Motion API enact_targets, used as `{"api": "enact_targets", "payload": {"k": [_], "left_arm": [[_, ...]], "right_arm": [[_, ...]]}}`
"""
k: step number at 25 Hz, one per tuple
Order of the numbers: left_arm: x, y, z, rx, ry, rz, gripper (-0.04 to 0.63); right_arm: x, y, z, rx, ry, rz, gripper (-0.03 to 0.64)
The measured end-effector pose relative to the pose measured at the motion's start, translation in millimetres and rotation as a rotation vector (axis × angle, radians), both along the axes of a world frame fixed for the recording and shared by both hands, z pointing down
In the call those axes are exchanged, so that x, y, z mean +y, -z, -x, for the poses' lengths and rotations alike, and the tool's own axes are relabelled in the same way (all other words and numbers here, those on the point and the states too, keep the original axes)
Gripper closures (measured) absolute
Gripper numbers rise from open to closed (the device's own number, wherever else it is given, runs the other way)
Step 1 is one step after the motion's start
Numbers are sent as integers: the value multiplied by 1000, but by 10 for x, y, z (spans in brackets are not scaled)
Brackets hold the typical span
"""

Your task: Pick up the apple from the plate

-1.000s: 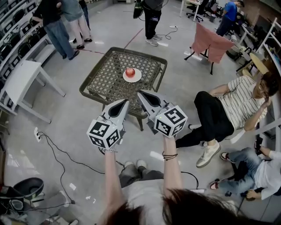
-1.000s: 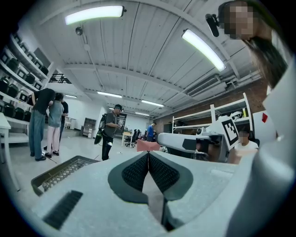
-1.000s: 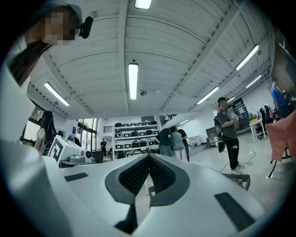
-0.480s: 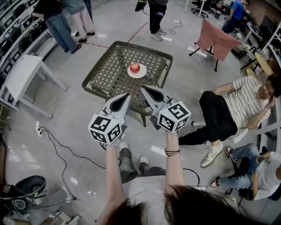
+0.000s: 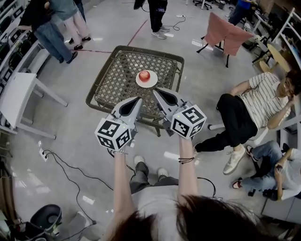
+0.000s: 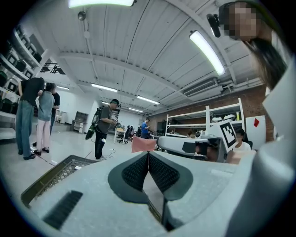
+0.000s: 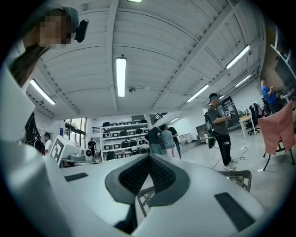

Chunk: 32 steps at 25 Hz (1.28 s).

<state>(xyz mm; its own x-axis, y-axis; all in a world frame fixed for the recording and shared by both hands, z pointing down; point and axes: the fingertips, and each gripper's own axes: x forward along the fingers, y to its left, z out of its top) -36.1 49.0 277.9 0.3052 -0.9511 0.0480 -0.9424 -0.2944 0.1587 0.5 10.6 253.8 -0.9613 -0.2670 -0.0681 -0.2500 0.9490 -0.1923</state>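
A red apple (image 5: 144,75) sits on a small white plate (image 5: 147,83) on the far half of a low lattice-top table (image 5: 117,80). Both grippers are held side by side, level, short of the apple. My left gripper (image 5: 138,99) is shut with nothing in it, its tip over the table's near edge. My right gripper (image 5: 155,90) is also shut and empty, its tip just short of the plate. In the left gripper view the left gripper (image 6: 148,155) has its pads pressed together. The right gripper view shows the right gripper (image 7: 149,157) the same. Neither gripper view shows the apple.
People stand beyond the table at the top left (image 5: 51,23) and top centre (image 5: 157,14). Two people sit on the floor at the right (image 5: 254,108). A pink cloth on a rack (image 5: 225,30) stands at the back right, a white table (image 5: 19,94) at the left. Cables (image 5: 61,162) lie on the floor.
Both grippers have moved forward towards the table together, and their tips now reach its near edge. The jaws have stayed shut. The apple has not moved on its plate.
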Motion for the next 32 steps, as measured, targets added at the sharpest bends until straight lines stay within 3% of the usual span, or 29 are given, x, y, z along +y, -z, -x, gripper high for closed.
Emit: {"api": "enact_targets", "payload": {"k": [15, 32], "left_arm": [[-274, -172, 637, 33, -123, 17, 583], [-356, -457, 963, 93, -120, 67, 583]], "right_arm": [[-197, -166, 541, 12, -119, 28, 607], [-312, -444, 824, 43, -133, 107, 607]]}}
